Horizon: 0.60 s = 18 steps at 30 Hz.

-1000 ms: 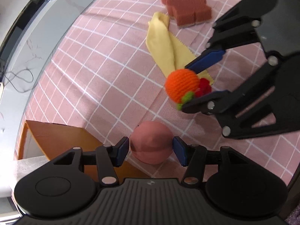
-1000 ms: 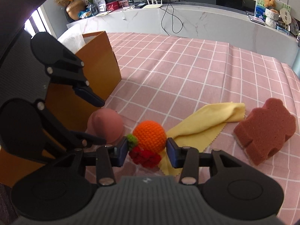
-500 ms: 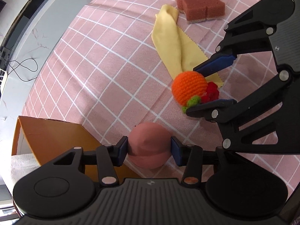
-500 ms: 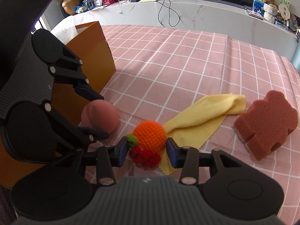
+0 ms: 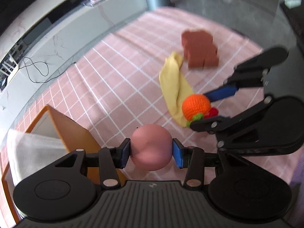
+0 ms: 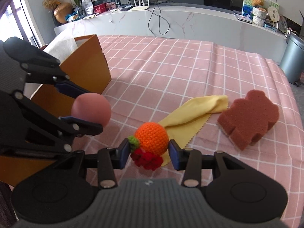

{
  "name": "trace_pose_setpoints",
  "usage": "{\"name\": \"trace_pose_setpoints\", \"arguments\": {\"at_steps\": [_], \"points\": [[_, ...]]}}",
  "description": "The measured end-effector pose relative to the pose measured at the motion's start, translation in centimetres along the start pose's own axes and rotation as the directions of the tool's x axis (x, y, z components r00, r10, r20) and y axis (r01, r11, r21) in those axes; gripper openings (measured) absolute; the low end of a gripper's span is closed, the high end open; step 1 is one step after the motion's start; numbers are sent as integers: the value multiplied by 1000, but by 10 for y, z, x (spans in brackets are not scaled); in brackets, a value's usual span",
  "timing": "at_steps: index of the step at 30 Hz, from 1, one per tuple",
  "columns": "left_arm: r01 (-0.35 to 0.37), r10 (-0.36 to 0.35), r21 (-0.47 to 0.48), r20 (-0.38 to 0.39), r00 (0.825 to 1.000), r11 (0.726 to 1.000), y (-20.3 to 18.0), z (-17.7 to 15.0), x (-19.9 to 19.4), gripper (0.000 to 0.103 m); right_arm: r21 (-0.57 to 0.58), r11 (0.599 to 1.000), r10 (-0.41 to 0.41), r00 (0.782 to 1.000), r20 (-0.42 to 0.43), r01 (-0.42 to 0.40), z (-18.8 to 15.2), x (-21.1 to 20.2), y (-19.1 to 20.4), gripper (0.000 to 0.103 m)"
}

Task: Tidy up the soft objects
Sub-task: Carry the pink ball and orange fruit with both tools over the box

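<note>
My left gripper (image 5: pixel 151 153) is shut on a pink soft ball (image 5: pixel 151 147) and holds it above the pink checked cloth, next to the orange box (image 5: pixel 76 133). The ball also shows in the right wrist view (image 6: pixel 91 110). My right gripper (image 6: pixel 150 152) is shut on an orange crocheted fruit with a green and red tuft (image 6: pixel 152 137), held just above the cloth; it also shows in the left wrist view (image 5: pixel 196 107). A yellow cloth (image 6: pixel 191 117) and a brown bear-shaped sponge (image 6: pixel 248 117) lie on the table.
The orange box (image 6: pixel 85 66) stands at the left with white paper (image 6: pixel 60 43) in it. A marble counter (image 6: pixel 171 22) with clutter runs along the far side. A grey bin (image 6: pixel 292 57) stands beyond the right table edge.
My left gripper has lifted the pink ball off the cloth and tilted up toward the room. My right gripper has also risen a little with the crocheted fruit.
</note>
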<state>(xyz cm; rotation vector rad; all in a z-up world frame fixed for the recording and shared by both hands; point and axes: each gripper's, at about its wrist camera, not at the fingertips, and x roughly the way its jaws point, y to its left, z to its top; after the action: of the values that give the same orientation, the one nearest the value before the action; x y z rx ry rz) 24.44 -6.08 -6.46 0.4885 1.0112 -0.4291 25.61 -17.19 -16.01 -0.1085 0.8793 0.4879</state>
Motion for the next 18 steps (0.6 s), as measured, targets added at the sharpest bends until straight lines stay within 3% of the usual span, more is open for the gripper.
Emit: {"name": "trace_pose_setpoints", "arguments": {"at_steps": [6, 11, 18], "points": [[38, -22, -128, 125, 992, 991, 14, -21, -53, 52, 22, 999, -28, 997, 69, 26, -5, -33, 11, 44], [69, -18, -245, 206, 978, 967, 33, -44, -97, 52, 62, 998, -3, 987, 159, -6, -6, -69, 27, 44], [38, 36, -343, 208, 978, 939, 65, -80, -120, 52, -3, 997, 77, 970, 232, -78, 4, -100, 74, 44]]}}
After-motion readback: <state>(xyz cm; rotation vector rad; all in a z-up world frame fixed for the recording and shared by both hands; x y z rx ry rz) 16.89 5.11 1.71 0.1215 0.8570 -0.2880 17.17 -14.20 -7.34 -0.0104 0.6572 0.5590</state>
